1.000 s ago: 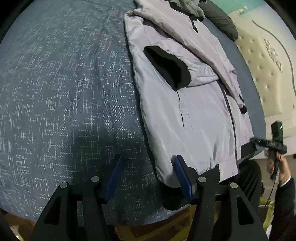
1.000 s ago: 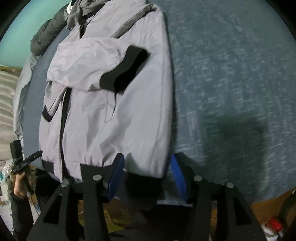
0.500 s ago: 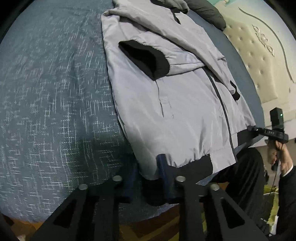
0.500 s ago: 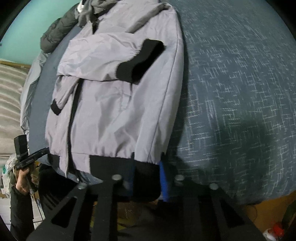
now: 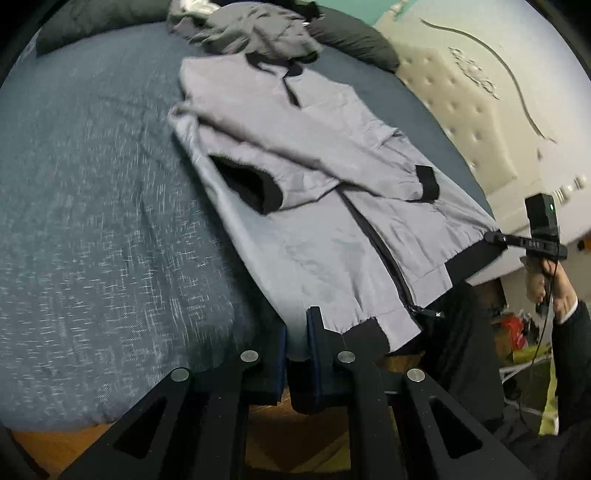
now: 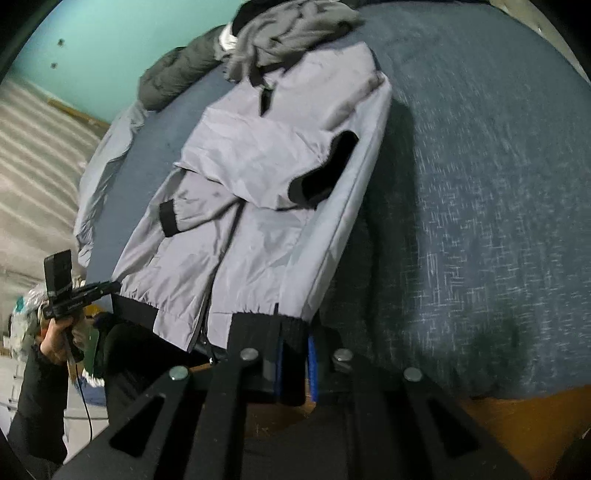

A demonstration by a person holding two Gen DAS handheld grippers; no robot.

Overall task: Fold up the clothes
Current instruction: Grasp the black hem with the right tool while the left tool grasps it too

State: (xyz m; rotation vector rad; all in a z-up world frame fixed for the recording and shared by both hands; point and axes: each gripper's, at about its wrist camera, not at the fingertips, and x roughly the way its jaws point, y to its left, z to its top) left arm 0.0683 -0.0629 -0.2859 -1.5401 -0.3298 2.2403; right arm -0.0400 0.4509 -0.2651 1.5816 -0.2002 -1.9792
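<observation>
Pale grey, slightly glossy fabric with black ribbed trim makes up the jacket [image 5: 321,206], which is laid front-up on the dark blue speckled bedspread [image 5: 92,229], its collar toward the far end of the bed and its hem at the near edge. Both sleeves are seen folded across the chest, one black cuff [image 5: 251,188] lying on the left half and the other cuff [image 5: 428,182] on the right half; the dark zip [image 5: 373,236] runs down the middle. In the left wrist view, the left gripper [image 5: 297,332] is shown nearly closed, its two fingers pinched on the hem corner at the jacket's left side. In the right wrist view, the right gripper [image 6: 293,350] is likewise closed to a narrow gap, with the black hem band [image 6: 291,332] at the opposite corner clamped between the blue-padded fingers [image 6: 313,350]. The hem is held at the bed's edge, above the brown floor [image 6: 517,424]. A heap of grey garments [image 5: 251,33] and a dark pillow [image 5: 354,40] are seen beyond the collar. A cream tufted headboard [image 5: 461,110] is visible at the right of the left view, a teal wall [image 6: 110,40] at the left of the right view. Each gripper handle, held in a hand, appears in the other camera's view
</observation>
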